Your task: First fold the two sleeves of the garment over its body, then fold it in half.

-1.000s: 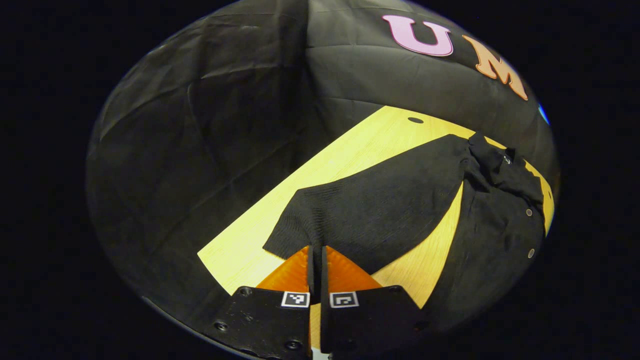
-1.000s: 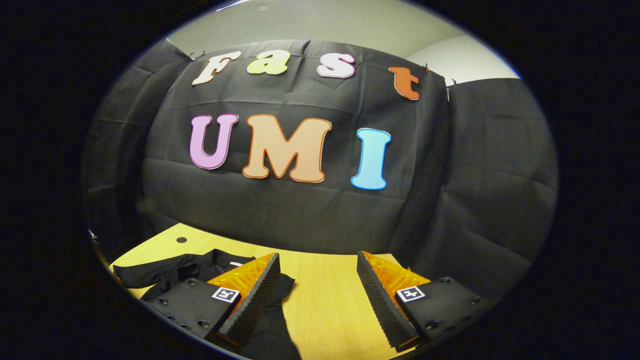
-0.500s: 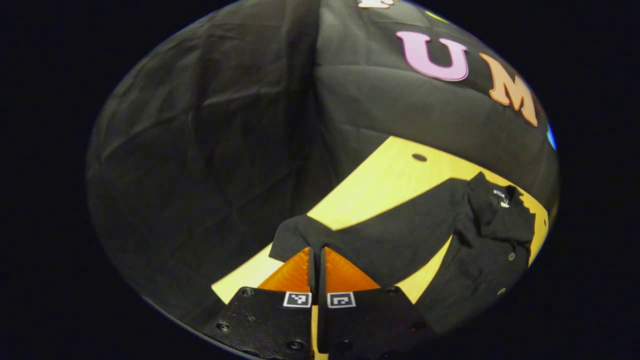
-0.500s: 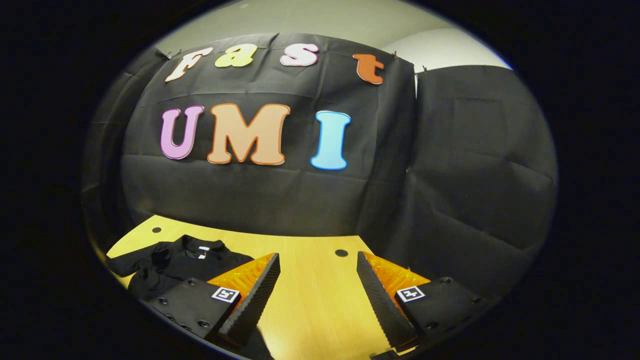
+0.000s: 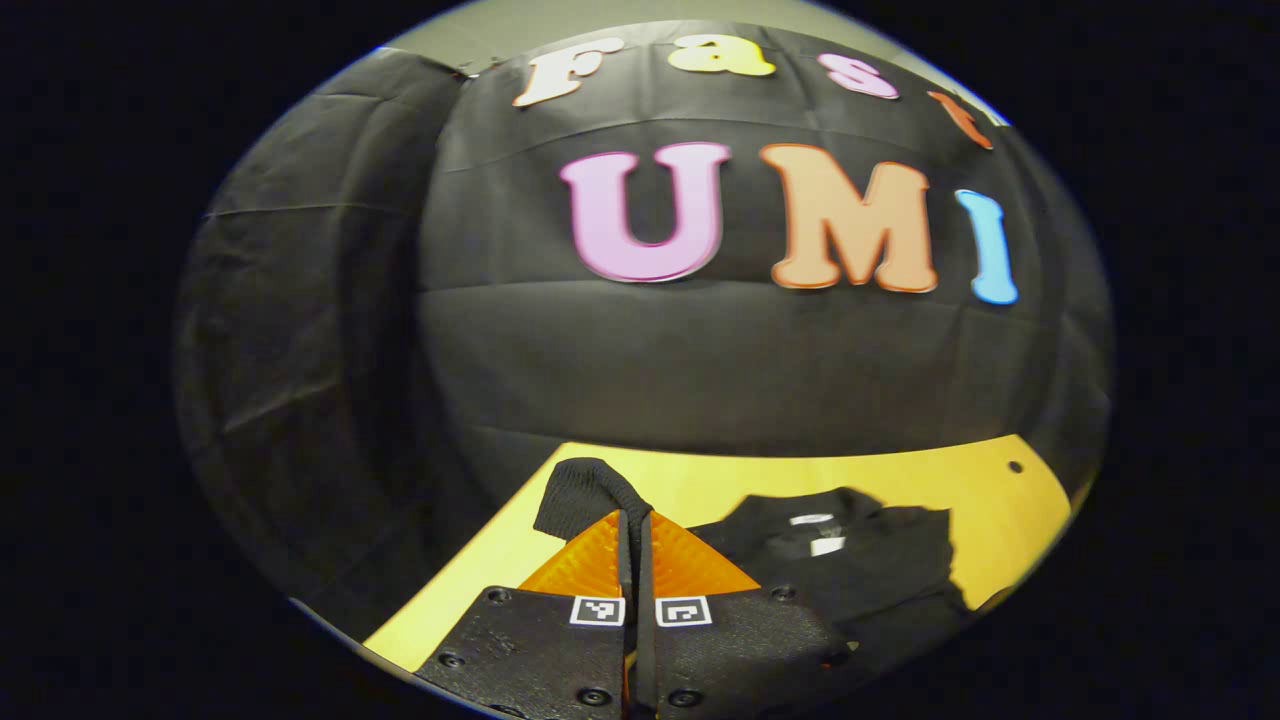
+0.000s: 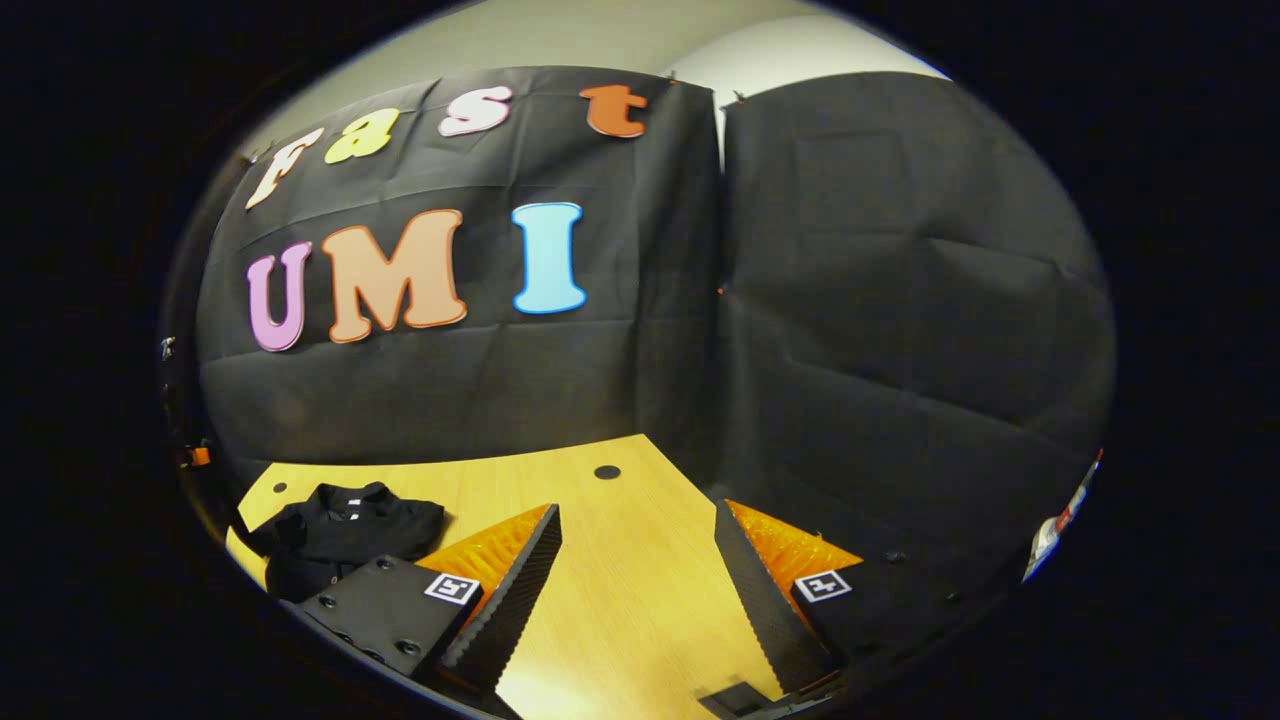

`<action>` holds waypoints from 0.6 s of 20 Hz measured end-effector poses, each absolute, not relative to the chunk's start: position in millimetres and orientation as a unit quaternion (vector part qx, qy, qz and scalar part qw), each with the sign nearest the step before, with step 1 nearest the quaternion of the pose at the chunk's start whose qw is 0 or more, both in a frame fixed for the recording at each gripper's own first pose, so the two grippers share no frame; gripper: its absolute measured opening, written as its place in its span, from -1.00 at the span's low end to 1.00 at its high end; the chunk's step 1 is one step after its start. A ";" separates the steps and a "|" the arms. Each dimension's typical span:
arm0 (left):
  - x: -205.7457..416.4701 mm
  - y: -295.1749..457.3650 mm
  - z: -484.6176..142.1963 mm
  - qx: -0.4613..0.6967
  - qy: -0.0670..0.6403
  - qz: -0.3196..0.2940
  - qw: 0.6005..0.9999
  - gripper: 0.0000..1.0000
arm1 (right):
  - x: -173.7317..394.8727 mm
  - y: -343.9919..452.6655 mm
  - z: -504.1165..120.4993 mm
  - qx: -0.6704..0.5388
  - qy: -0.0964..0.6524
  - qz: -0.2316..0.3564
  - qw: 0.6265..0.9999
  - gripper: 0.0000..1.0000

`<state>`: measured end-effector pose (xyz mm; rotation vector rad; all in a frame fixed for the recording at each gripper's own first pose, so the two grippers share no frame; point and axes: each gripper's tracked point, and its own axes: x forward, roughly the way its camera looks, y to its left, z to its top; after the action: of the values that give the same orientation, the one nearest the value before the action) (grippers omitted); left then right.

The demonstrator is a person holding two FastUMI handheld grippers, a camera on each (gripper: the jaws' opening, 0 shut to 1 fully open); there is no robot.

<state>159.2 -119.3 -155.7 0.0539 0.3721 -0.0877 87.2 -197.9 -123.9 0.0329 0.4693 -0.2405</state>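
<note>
Wooden table (image 5: 700, 485), black booth: sleeve fold in hand.
Left gripper (image 5: 634, 528) is clamped on the sleeve cuff (image 5: 580, 495), lifted above the table's left edge; garment body (image 5: 860, 560) lies to its right. Right gripper (image 6: 637, 570) gapes empty over bare wood.

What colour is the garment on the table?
Black, on the garment, best seen in the left gripper view.

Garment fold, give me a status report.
Left tool shut on sleeve cuff, lifted. Right tool open, empty. Garment on table. Nothing blocking.
</note>
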 end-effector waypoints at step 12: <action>139.8 -388.6 -211.9 0.047 0.234 -0.252 0.938 -1.00 | 15.4 -241.3 -147.5 0.037 0.260 -0.173 0.949 0.97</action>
<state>139.8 -388.6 -211.9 0.0960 0.4777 -0.5156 15.4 -241.3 -147.5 0.0752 0.5293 -0.3515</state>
